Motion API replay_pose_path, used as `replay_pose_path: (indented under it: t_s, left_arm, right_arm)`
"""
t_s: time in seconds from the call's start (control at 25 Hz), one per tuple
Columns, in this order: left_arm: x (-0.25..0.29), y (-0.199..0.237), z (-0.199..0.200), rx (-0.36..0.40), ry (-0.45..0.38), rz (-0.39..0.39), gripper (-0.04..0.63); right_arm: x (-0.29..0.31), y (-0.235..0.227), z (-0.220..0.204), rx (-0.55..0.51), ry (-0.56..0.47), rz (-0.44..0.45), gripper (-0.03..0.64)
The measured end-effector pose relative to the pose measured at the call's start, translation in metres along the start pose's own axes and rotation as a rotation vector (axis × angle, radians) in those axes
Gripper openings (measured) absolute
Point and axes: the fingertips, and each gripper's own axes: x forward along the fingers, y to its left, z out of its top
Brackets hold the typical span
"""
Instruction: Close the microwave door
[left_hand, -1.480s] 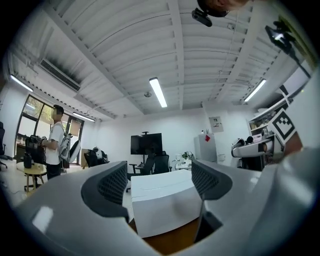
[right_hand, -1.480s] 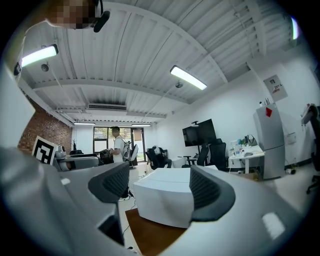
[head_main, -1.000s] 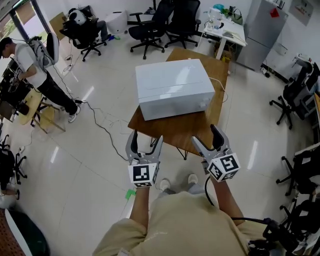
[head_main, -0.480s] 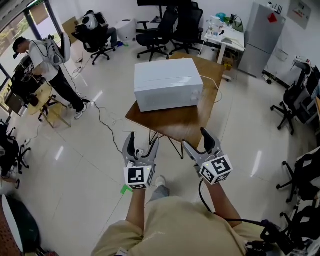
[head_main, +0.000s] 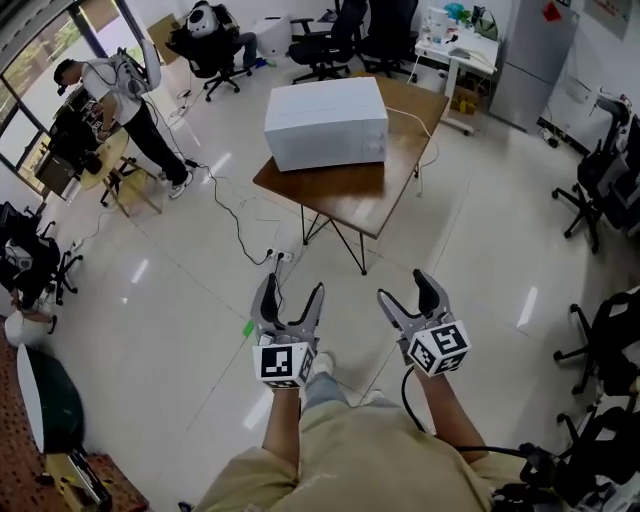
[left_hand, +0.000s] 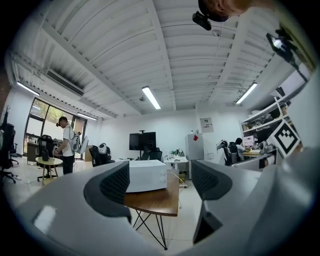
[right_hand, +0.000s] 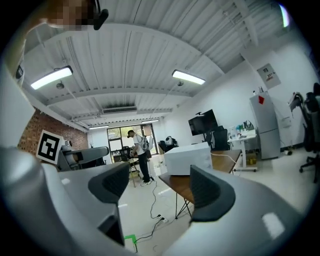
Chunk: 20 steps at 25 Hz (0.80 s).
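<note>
A white microwave (head_main: 325, 120) stands on a wooden table (head_main: 345, 205) with black wire legs, far ahead of me across the tiled floor. In the left gripper view the microwave (left_hand: 146, 176) shows its front with two knobs, and its door looks flush with the front. My left gripper (head_main: 291, 292) and right gripper (head_main: 407, 290) hang side by side over bare floor, well short of the table. Both are open with nothing between the jaws. The right gripper view has the microwave (right_hand: 189, 159) small and distant between its fingers.
A black cable (head_main: 235, 225) runs over the floor from the table's left to a power strip (head_main: 278, 258). A person (head_main: 120, 85) stands at the far left by a small table. Office chairs (head_main: 330, 35) sit behind the table, and more chairs (head_main: 600, 170) line the right side. A white desk (head_main: 460, 45) is at the back.
The table and microwave have slid up and shrunk in the head view as I backed away from them. Both grippers keep the same open stance.
</note>
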Motion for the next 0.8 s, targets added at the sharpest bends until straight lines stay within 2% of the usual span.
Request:
replay_pose_path:
  t_s: [0.12,0.28,0.44,0.52,0.68,0.8]
  left_arm:
    - [-0.028,-0.015,0.025,-0.005,-0.024,-0.011,0.379]
    - [-0.060,-0.019,0.046,-0.004,-0.044,-0.040,0.379]
    - [-0.101,-0.024,0.065,0.006,-0.059,-0.075,0.379]
    - [-0.126,-0.019,0.074,0.020,-0.068,-0.071,0.380]
    - [-0.168,0.015,0.083,0.017,-0.085,-0.030,0.377]
    - [-0.185,0.025,0.083,0.005,-0.076,-0.027,0.377]
  right_arm:
    - [-0.027,0.019,0.014,0.006,-0.021,0.008,0.367]
    - [-0.051,0.043,0.030,0.003,-0.055,-0.028,0.367]
    - [-0.078,0.072,0.056,0.028,-0.159,-0.062,0.367]
    - [-0.084,0.092,0.066,0.027,-0.194,-0.051,0.367]
    - [-0.078,0.143,0.069,-0.039,-0.188,-0.018,0.367]
    - [-0.074,0.175,0.063,-0.099,-0.157,0.005,0.367]
